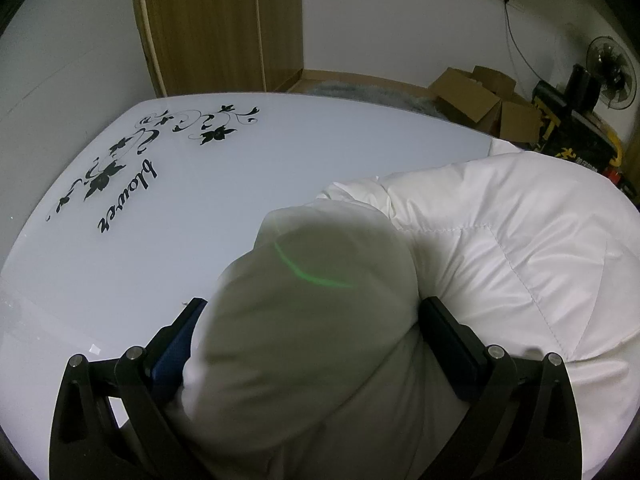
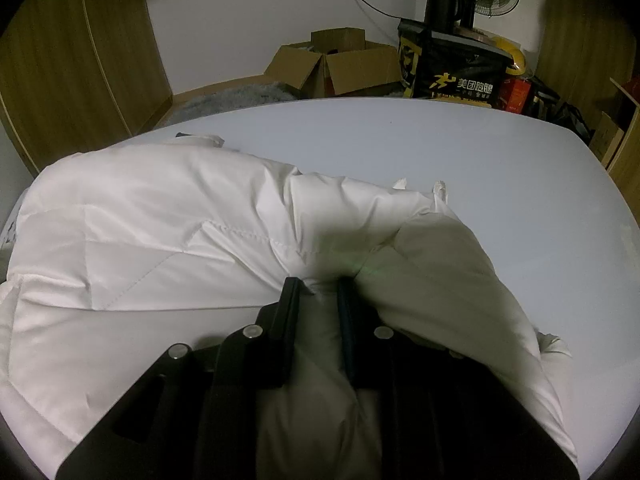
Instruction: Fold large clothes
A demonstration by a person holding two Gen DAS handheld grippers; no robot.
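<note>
1. I see a white quilted jacket with stitched seams.
2. I see a pale blue-white table printed with a black floral motif.
3. I see black gripper fingers.
4. I see brown cardboard boxes.

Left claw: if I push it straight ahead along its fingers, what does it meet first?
The left claw already has a fold of the puffy white quilted jacket between its fingers; beyond that fold lies the glossy white table, though depth is unclear.

The word "blower" in black script sits among black floral scrollwork on the white glossy tabletop, at ten o'clock; yellow characters "美团跑腿" mark the black delivery bag, at one o'clock.
</note>
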